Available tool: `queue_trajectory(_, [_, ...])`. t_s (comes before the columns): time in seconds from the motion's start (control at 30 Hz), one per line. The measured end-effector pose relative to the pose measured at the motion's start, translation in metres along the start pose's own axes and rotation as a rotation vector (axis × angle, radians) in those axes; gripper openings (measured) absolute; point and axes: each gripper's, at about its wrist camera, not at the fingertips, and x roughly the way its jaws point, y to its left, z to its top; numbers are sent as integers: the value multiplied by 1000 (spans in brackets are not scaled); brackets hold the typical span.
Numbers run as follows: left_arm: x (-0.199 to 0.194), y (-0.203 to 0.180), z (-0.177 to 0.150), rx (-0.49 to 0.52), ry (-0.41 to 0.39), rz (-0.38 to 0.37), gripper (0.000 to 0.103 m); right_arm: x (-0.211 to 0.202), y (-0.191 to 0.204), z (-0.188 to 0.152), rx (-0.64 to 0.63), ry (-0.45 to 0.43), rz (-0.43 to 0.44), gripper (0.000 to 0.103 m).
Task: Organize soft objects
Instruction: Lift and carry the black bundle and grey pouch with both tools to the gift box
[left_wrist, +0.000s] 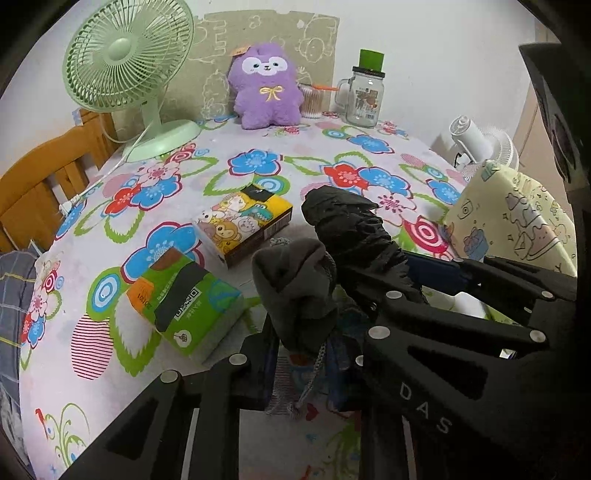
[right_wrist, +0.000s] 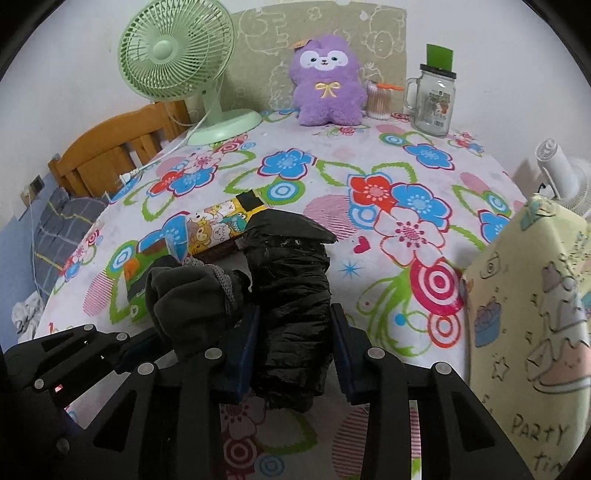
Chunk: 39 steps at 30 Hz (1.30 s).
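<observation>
The left tool pinches a dark grey drawstring fleece pouch; at its 3 o'clock, the right tool clamps a crumpled black plastic roll above the floral-clothed bench.

1. At the back of the worktop, a plush toy sits against a board.
2. Left of the toy stands a fan; right of it a cotton swab tub, then a jar.
3. Near the front lie two tissue packs, one behind the other.
4. Right of them a rolled bundle sits beside a pouch.
5. A bag stands at the right edge.
6. A chair stands beyond the left edge.
</observation>
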Motion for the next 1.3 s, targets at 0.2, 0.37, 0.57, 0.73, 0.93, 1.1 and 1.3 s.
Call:
queue_trajectory(0.2, [-11, -8, 0, 13, -21, 0, 21, -16, -3, -3, 7, -25, -11, 40])
queue_trajectory(0.37, [-21, -16, 0, 27, -41, 4, 21, -29, -5, -6, 12, -49, -16, 40])
queue_trajectory(0.57, [-34, -24, -1, 40, -66, 9, 21, -46, -7, -10, 18, -75, -20, 40])
queue_trajectory(0.73, [-45, -31, -3, 51, -87, 10, 21, -61, -8, -13, 21, -99, -26, 40])
queue_trajectory(0.93, [-59, -40, -5, 63, -113, 13, 21, -80, -11, -17, 25, -128, -35, 40])
queue_trajectory(1.1, [-71, -47, -5, 76, -137, 12, 21, -96, -12, -18, 34, -154, -41, 40])
queue_trajectory(1.3, [-90, -56, -5, 94, -172, 15, 21, -117, -14, -19, 37, -193, -47, 40])
